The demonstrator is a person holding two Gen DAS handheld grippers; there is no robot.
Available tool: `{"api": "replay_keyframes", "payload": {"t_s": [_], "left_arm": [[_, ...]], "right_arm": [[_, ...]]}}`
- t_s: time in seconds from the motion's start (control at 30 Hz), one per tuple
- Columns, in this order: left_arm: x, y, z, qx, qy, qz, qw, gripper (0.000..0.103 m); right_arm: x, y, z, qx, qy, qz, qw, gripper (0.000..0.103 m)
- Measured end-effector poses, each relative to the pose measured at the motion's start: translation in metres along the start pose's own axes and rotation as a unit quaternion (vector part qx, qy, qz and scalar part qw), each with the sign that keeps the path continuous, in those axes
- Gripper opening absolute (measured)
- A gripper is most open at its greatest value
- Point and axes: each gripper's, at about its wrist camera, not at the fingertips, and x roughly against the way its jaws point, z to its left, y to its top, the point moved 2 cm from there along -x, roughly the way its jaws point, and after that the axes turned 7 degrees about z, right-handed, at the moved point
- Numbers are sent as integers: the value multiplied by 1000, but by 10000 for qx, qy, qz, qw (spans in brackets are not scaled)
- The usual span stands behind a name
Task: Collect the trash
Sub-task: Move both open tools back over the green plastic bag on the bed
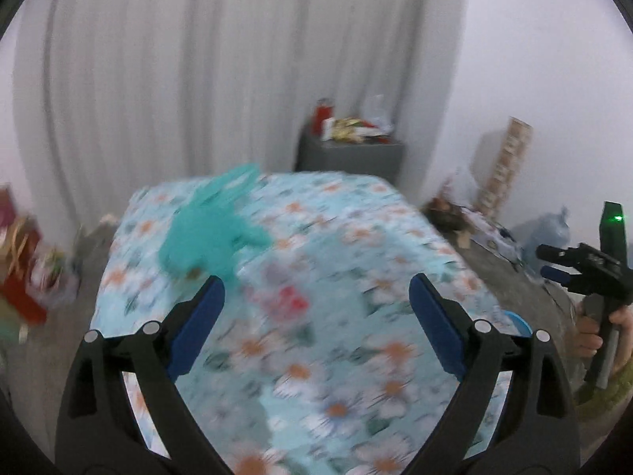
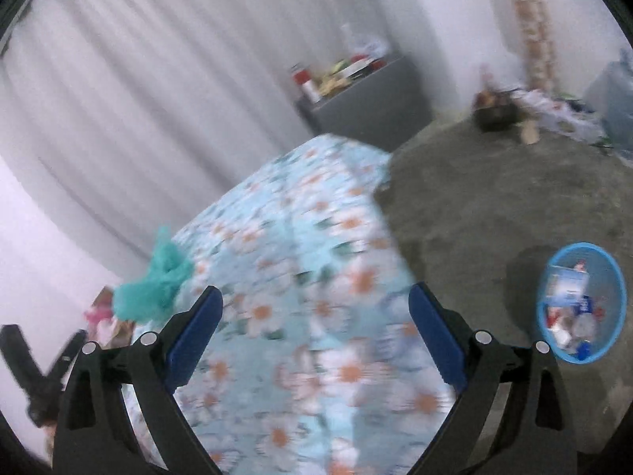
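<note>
Writing: none legible, blur. Left gripper (image 1: 316, 297) and right gripper (image 2: 315, 308) both spread, empty, above floral tablecloth (image 1: 336, 237); teal bag (image 1: 209, 233) near its far left corner.

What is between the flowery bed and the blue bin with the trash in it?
Only bare grey floor. In the right wrist view, the blue bin stands on it, apart from the flowery bed, and nothing lies on the stretch between them.
</note>
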Motion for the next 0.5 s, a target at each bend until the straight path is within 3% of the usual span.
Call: {"api": "replay_keyframes", "payload": {"t_s": [0.17,0.5], "left_arm": [[-10,-17,30,482,84,137,9987,90],[-31,-19,59,725,152,80,9972,90]], "right_arm": [[-37,0,39,314,374,563,9972,92],[-114,-7,100,511,1117,1636,9789,88]]}}
